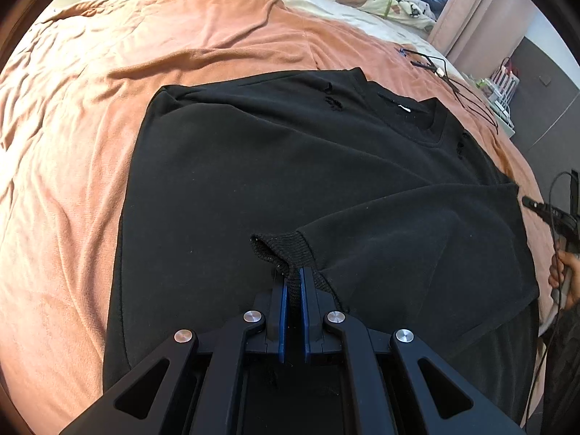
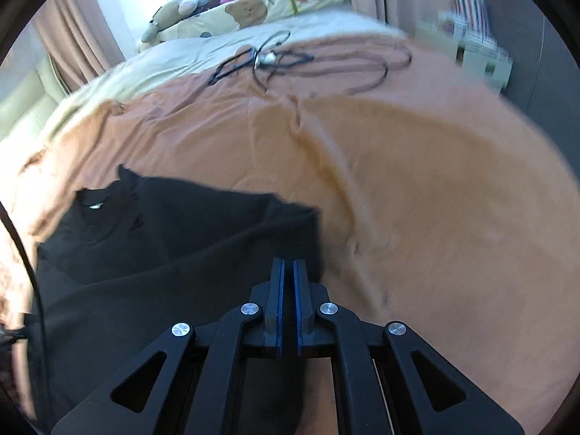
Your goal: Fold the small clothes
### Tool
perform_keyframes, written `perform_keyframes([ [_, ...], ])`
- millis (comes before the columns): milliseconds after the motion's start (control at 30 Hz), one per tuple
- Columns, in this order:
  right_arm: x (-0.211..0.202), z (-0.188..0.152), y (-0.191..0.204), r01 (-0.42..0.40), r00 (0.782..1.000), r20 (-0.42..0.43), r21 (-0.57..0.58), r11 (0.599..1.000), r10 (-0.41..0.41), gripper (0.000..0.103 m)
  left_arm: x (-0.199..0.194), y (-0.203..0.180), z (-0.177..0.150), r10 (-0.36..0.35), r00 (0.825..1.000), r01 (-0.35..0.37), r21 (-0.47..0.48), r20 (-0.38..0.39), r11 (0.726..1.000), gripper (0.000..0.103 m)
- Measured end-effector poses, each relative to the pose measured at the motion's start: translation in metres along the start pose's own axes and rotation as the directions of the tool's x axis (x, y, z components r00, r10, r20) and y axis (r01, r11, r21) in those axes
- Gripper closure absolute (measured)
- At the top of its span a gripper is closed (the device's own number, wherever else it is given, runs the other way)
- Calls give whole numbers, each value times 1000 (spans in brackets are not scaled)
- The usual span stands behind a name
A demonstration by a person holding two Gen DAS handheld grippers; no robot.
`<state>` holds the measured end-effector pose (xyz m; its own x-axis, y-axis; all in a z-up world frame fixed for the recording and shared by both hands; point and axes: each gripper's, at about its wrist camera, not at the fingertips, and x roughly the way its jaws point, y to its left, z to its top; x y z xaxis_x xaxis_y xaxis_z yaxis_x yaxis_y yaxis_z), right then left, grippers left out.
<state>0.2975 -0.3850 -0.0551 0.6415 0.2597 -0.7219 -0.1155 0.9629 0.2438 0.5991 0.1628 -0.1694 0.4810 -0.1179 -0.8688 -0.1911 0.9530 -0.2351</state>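
My left gripper (image 1: 293, 272) was clamped on the ribbed cuff (image 1: 282, 250) of the black sweater (image 1: 253, 166), which lay spread on the orange blanket (image 1: 72, 145) at frame centre. My right gripper (image 2: 289, 262) was pinched on the sweater's edge, lower left of its frame; black cables (image 2: 275, 59) lay beyond.

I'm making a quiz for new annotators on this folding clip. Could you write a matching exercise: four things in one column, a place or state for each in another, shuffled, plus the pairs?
Things:
1. sleeve cuff
2. black sweater
3. tangled cables
4. right gripper

Places or states:
A. loose on the far part of the bed
B. spread on the orange blanket
C. shut on the sweater's edge
D. pinched in the left gripper

Pairs: 1-D, 2-B, 3-A, 4-C
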Motion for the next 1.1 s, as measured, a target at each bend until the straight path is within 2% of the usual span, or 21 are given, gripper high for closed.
perform_keyframes([
  [100,2,-8,-8,-17,999,-33,16,1000,17,98,-2,1,1,-9,1000,9,-13,10,1000,97],
  [167,5,-16,-10,-8,998,-57,14,1000,9,84,-7,2,0,-11,1000,11,-19,25,1000,97],
  [200,5,-19,-10,-12,998,-60,15,1000,13,80,-10,2,0,-10,999,10,-20,33,1000,97],
  [267,3,-28,-8,-40,997,-66,9,999,41,65,-15,3,-1,-4,999,4,-18,43,1000,97],
  [333,-1,-34,-6,-44,997,-71,-16,999,43,63,-16,3,-2,-2,999,3,-17,42,1000,97],
  [467,4,-51,9,9,991,-127,-158,987,-30,64,-10,6,-2,18,999,-17,-22,34,1000,97],
  [533,1,-58,16,41,992,-103,-220,975,-65,64,-9,7,-2,30,999,-30,-22,34,999,97],
  [733,-11,-65,13,68,989,-118,-204,977,-94,64,-13,11,8,29,998,-27,-35,60,999,97],
  [867,-34,-67,12,49,993,-96,-186,981,-68,64,-8,9,17,29,998,-28,-20,55,999,97],
  [967,-53,-79,9,-25,996,-90,-156,987,11,63,-4,9,22,23,998,-22,-19,52,1000,97],
  [1000,-56,-82,8,-44,995,-92,-147,988,31,61,-3,10,22,22,998,-21,-23,50,1000,97],
  [1067,-61,-92,5,-76,994,-88,-139,987,64,45,1,13,21,29,999,-28,-29,34,999,97],
  [1100,-63,-98,6,-86,993,-90,-139,987,74,42,9,14,19,38,999,-38,-27,0,999,96],
])
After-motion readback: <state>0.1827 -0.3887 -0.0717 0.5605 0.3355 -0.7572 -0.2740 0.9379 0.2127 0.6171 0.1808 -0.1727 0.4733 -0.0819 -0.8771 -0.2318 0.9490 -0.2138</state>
